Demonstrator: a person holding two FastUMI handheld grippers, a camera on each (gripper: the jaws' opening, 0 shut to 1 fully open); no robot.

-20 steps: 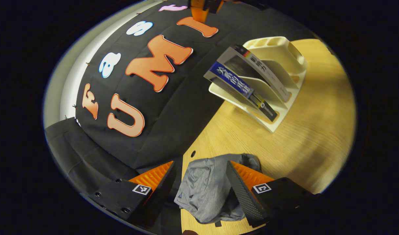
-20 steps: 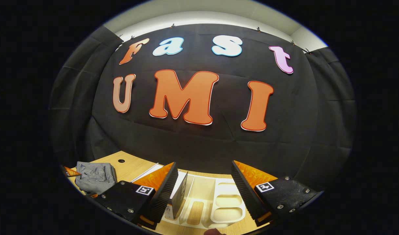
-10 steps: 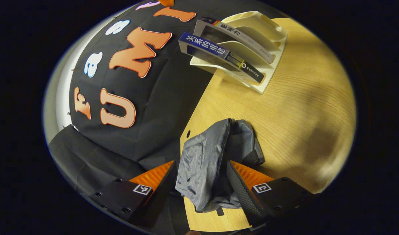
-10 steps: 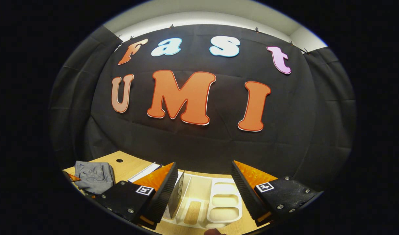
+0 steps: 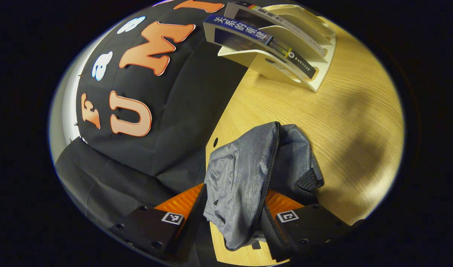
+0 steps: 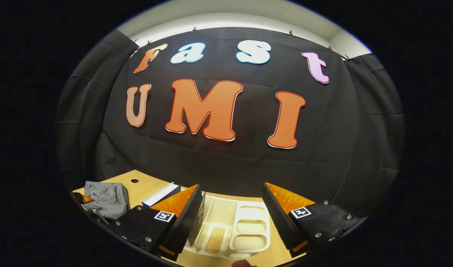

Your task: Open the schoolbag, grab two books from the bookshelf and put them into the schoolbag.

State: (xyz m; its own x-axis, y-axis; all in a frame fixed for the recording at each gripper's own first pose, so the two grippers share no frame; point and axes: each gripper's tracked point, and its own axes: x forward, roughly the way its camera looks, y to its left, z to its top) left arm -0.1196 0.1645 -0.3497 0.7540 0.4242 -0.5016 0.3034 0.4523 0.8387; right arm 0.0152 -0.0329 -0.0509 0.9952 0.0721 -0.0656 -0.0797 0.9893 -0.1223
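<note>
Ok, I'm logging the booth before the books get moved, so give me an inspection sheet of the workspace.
Surface: wooden table, small round hole near its back edge.
Job's things: grey schoolbag lying crumpled, zipper line showing; two books leaning in the cream bookshelf.
Clutter: nothing seen.
Grippers: left gripper has its fingers either side of the schoolbag's fabric; right gripper open above the bookshelf's compartments.
Cables: nothing seen.
Surroundings: black cloth wall, pale wall strip above.

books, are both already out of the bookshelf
No, both books stand in the bookshelf slots on the table, apart from the schoolbag.
</note>
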